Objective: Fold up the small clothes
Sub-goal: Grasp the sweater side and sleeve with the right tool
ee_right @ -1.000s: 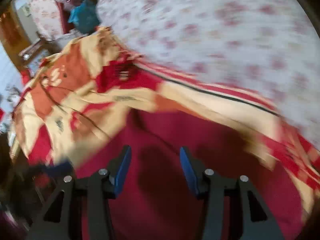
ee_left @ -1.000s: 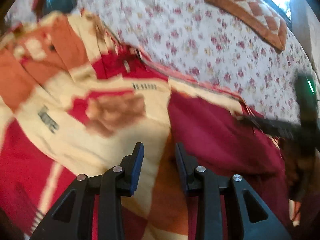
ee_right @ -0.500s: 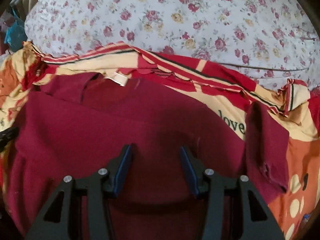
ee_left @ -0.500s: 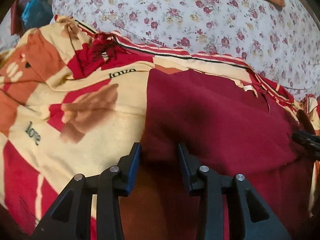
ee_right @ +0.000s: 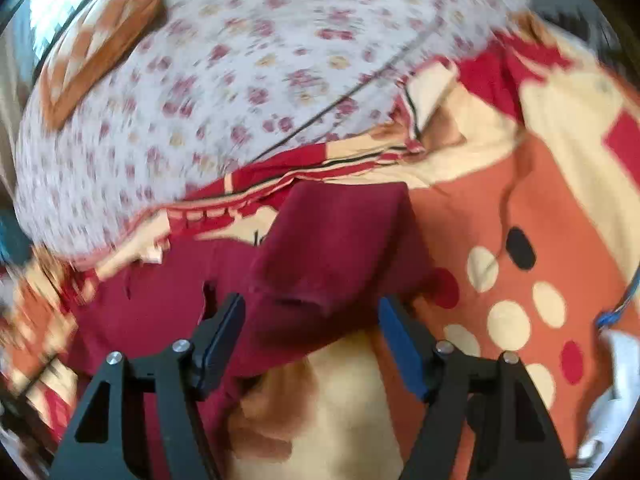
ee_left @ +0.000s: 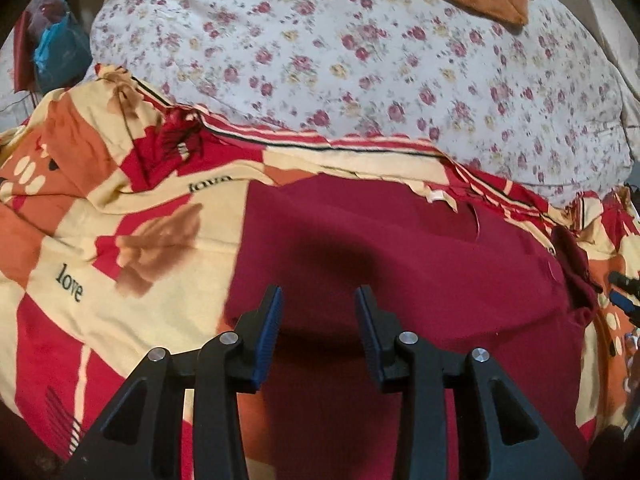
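Dark red shirt (ee_left: 400, 264) spread on patterned bedspread (ee_left: 100, 240); right claw (ee_right: 312, 312) just widened around right sleeve (ee_right: 340, 240), left claw (ee_left: 318, 308) apart over near hem; next likely pinching sleeve inward.

Left tongs (ee_left: 318, 300) angled downward, jaws parted, empty. Right tongs (ee_right: 310, 312) angled downward, jaws just widened, gripping nothing.

Plenty of open bedspread (ee_left: 120, 240) left of the maroon shirt (ee_left: 400, 260); blocked behind by the floral pillow (ee_left: 360, 60), sleeve (ee_right: 340, 248) bunched up right.
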Demonstrator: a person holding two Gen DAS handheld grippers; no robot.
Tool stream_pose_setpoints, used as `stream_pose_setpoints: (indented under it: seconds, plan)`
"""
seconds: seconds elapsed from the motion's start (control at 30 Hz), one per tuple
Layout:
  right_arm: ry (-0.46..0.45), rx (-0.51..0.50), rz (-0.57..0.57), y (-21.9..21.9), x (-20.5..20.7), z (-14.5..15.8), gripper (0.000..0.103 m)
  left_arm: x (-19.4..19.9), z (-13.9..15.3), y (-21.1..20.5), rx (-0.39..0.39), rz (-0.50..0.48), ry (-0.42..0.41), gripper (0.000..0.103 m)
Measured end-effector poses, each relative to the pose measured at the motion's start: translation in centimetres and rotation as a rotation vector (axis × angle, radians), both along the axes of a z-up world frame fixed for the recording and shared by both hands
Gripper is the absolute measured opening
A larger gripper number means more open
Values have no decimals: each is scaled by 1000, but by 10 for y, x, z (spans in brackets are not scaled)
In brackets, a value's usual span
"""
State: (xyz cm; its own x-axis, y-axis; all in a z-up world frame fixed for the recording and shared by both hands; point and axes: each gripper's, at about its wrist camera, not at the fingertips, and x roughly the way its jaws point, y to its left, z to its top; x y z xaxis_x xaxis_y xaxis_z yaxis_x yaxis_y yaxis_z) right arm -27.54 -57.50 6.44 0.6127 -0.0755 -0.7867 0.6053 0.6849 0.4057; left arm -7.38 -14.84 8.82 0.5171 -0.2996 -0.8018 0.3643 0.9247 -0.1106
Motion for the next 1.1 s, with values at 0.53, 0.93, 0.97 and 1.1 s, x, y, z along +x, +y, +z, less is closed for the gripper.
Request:
stream_pose_setpoints:
  seconds: [0.53,0.93,0.97,1.1]
  plan:
    - [18,-47,-5,-12,22,-36,24,-13,-15,-12,67,-30,15,16]
    - [-186,-148,237,16,7,61,9,-17,-2,-12,69,-35,-21,16]
    - [-217,-140,283,22,7,73,9,-18,0,-11,63,-34,-25,16]
    - [-282,-126,453,53,15,106,9,-20,5,-7,46,-26,-34,16]
